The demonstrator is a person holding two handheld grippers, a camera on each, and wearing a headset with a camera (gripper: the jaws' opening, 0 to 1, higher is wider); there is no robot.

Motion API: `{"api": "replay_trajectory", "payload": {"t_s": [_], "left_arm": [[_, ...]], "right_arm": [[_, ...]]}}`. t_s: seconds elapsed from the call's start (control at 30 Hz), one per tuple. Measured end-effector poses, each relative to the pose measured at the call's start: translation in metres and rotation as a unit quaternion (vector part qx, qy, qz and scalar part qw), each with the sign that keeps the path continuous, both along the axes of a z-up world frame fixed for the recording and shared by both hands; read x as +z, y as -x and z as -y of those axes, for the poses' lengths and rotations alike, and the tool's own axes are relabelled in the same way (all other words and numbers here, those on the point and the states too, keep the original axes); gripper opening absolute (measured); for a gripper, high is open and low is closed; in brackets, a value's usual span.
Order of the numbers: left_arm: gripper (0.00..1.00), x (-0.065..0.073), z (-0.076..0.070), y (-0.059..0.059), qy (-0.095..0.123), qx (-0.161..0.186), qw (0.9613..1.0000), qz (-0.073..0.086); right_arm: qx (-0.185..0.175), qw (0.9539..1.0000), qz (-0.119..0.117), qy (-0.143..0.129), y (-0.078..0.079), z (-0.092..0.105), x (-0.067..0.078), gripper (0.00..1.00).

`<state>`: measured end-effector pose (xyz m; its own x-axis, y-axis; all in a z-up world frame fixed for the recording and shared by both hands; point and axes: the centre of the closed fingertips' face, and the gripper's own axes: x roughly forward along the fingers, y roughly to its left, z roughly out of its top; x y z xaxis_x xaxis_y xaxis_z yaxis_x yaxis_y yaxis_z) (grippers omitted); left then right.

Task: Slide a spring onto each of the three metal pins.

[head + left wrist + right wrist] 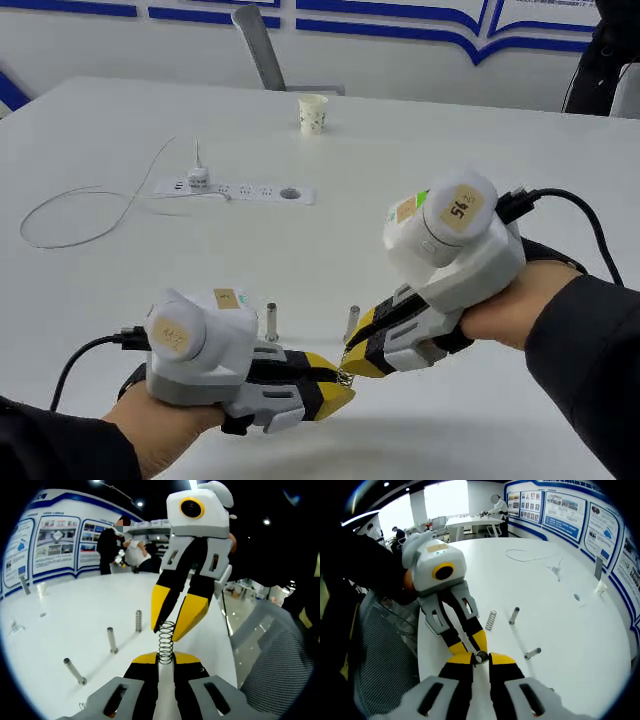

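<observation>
While meeting tip to tip low over the table (300, 260), gripping a single spring (166, 641) end to end: one end clamped in left claw (165, 659), other pinched by right claw (172, 625). Close beside, upright on the table, three metal pins (112, 640).

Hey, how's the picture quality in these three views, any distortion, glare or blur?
Head view: even soft light, sharp throughout. Left gripper view: fisheye bends the table edge, spring crisp. Right gripper view: same bending, washed-out brightness at top.

Left gripper (338, 392) and right gripper (355, 366) tips meeting on a small spring (345, 378), two metal pins (271, 322) just behind
</observation>
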<state>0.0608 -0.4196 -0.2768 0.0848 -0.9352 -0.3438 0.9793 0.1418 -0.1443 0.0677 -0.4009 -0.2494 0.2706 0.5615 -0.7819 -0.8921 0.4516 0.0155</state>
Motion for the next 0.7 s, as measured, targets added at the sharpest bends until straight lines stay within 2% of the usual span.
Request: {"api": "replay_trajectory", "payload": {"t_s": [0.2, 0.53, 0.7], "left_arm": [[0.09, -0.0013, -0.0001, -0.0021, -0.001, 0.003, 1.0000, 0.005], [0.09, -0.0002, -0.0002, -0.0042, 0.002, 0.007, 0.9999, 0.008], [0.10, 0.0033, 0.0005, -0.0065, 0.004, 0.011, 0.9997, 0.021]], "right_arm": [[-0.006, 0.9999, 0.005, -0.007, -0.0018, 0.0004, 0.0024, 0.13], [-0.012, 0.9998, 0.000, -0.016, -0.0013, -0.0013, 0.0033, 0.12], [-0.012, 0.9997, 0.008, -0.020, -0.0034, -0.0032, 0.0071, 0.11]]}}
